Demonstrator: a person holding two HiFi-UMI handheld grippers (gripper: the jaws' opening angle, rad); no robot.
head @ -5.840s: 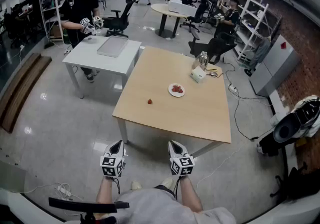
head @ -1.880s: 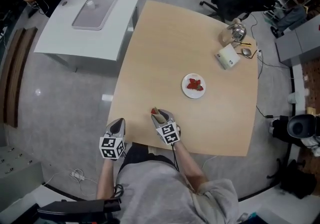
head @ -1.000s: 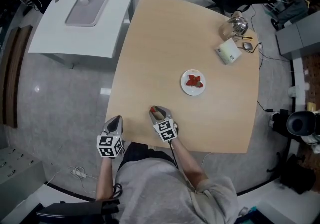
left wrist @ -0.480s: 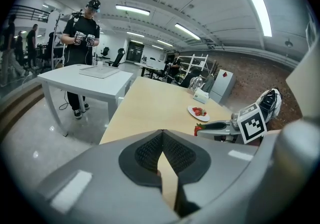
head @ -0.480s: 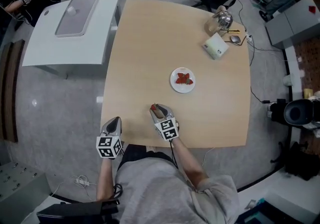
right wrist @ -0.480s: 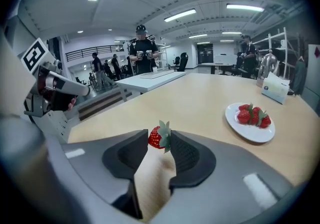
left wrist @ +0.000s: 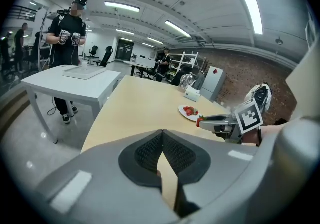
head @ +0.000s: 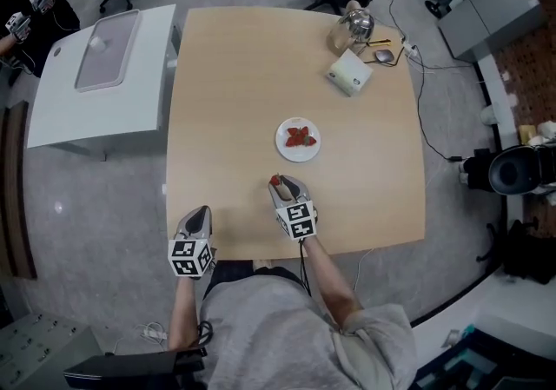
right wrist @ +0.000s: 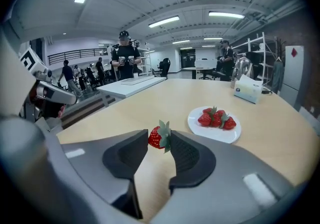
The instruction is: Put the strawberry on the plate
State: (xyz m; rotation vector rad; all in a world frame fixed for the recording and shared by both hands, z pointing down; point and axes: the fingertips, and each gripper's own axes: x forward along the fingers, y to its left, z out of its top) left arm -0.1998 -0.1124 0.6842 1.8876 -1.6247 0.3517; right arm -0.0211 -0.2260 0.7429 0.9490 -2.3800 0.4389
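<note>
Left gripper (head: pixel 199 212): at the near left corner of the wooden table (head: pixel 226 93), pointing away from the person. In its own view the left gripper (left wrist: pixel 161 144) has its jaws together, pad against pad, with nothing between them.
Right gripper (head: pixel 279 182): over the near middle of the table, to the right of the left gripper and well apart from it. Its jaws are clamped on the strawberry.
Right gripper, own view (right wrist: pixel 159 141): the two dark pads press on the fruit from either side, right at their tips.
Strawberry (head: pixel 274 180): pinched between the tips of the right gripper, on the near side of the plate and clear of it. In the right gripper view the strawberry (right wrist: pixel 156 137) shows red, with its green leaves turned to the right pad.
Strawberry, left gripper view (left wrist: pixel 198 122): a small red spot at the front end of the right gripper.
Plate (head: pixel 285 147): white and round, at the middle of the table, just beyond the held strawberry and a little to the right. Its rim (right wrist: pixel 220 137) lies flat on the wood.
Other strawberries (head: pixel 300 136): a small red heap on the plate, touching one another (right wrist: pixel 215 119).
Tissue box (head: pixel 349 74): pale, towards the far right of the table, well beyond the plate.
Jug (head: pixel 354 23): shiny, at the far right edge, just beyond the tissue box.
White table (head: pixel 61 110): stands to the left of the wooden one, with a grey tray (head: pixel 104 49) on it.
Person (head: pixel 19 19): at the far left, beyond the white table, holding a pair of grippers.
</note>
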